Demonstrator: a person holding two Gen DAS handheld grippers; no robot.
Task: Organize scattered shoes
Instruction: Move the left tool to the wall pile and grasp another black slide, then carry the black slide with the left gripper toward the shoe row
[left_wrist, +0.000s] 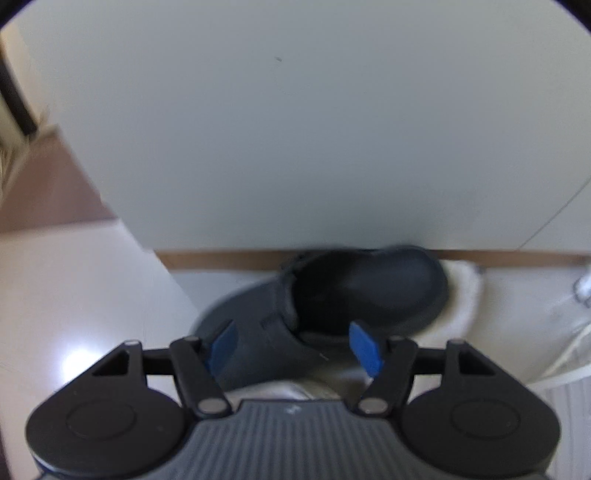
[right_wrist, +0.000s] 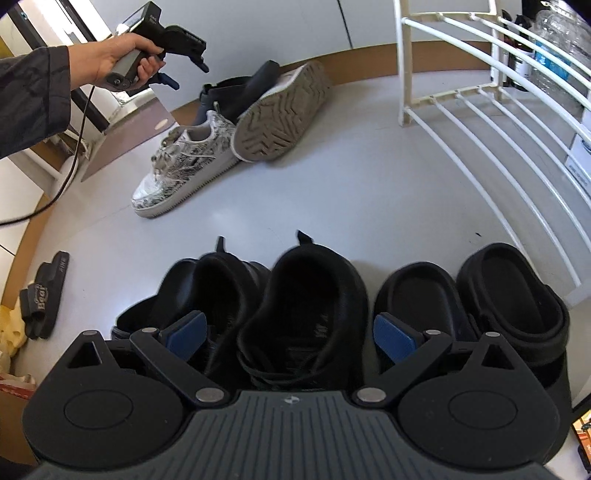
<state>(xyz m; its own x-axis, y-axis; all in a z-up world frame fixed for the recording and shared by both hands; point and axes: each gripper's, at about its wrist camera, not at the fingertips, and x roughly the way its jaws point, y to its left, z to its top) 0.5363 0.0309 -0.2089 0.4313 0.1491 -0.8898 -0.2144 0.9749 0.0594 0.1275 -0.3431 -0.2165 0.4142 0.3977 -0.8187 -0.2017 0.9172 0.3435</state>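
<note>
The left claw (left_wrist: 293, 345), blue pads apart and empty, hangs just above a dark slip-on shoe (left_wrist: 332, 295) at lower centre of the left wrist view, its long axis running up-right toward the skirting. In the right wrist view the right claw (right_wrist: 288, 334) stands apart over a lined-up black sneaker (right_wrist: 306, 306); the left is judged nearer the pile.

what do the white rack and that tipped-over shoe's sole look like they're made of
White rack: probably painted or coated metal tubing; thin round bars, smooth cream finish. Tipped shoe's sole: looks like matte grey-tan rubber, with a moulded zigzag tread.
</note>
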